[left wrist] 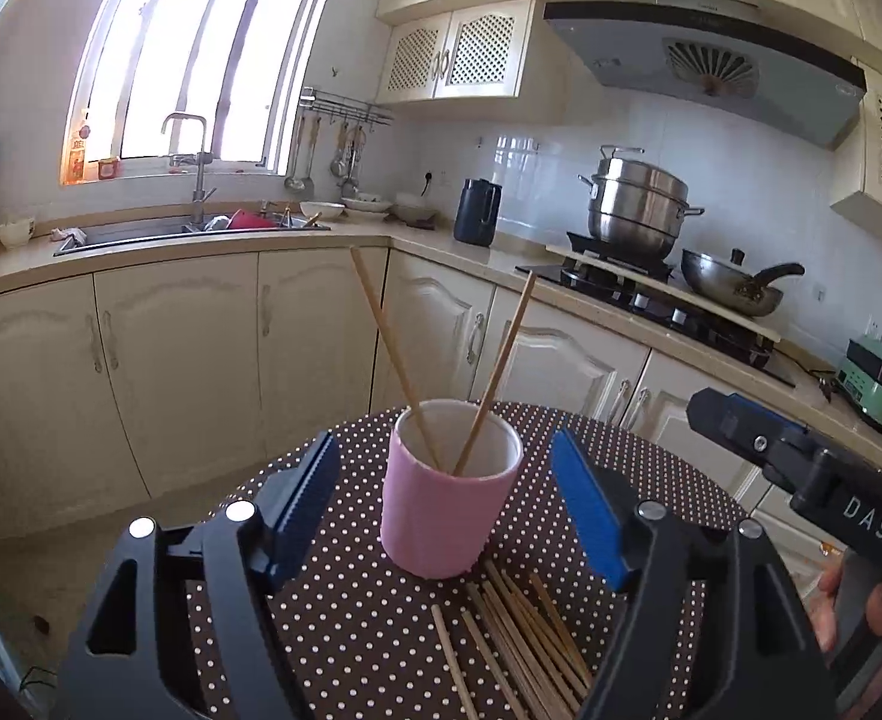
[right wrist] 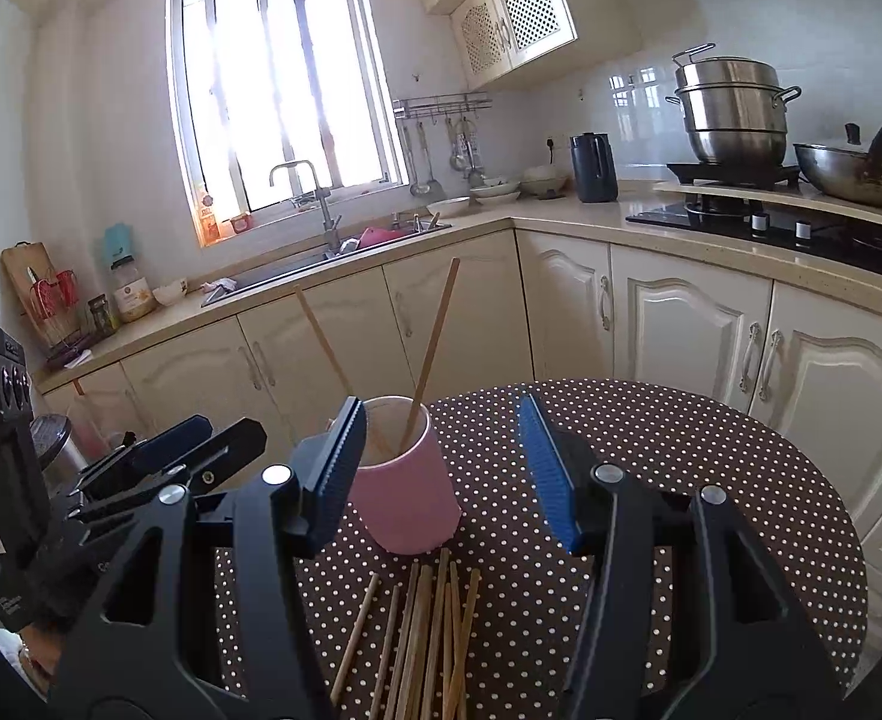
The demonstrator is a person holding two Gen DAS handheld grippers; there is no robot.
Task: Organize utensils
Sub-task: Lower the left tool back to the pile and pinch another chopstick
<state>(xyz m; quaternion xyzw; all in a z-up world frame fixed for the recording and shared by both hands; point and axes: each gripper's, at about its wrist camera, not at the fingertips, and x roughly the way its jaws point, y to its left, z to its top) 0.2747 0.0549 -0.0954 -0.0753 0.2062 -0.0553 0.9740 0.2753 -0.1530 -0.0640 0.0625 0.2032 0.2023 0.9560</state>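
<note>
A pink cup (left wrist: 444, 504) stands upright on the round polka-dot table (left wrist: 333, 618) and holds two wooden chopsticks (left wrist: 504, 354) that lean apart. Several loose chopsticks (left wrist: 519, 642) lie on the cloth just in front of the cup. My left gripper (left wrist: 444, 516) is open and empty, its blue pads either side of the cup without touching it. In the right wrist view the cup (right wrist: 405, 498) sits left of centre with the loose chopsticks (right wrist: 429, 642) below it. My right gripper (right wrist: 447, 468) is open and empty above them.
Cream kitchen cabinets (left wrist: 177, 360) and a counter with a sink (left wrist: 189, 231) run behind the table. A stove with a steel steamer pot (left wrist: 636, 204) and a wok (left wrist: 732, 285) is at the right. The right gripper's body (left wrist: 801, 468) shows at the left view's right edge.
</note>
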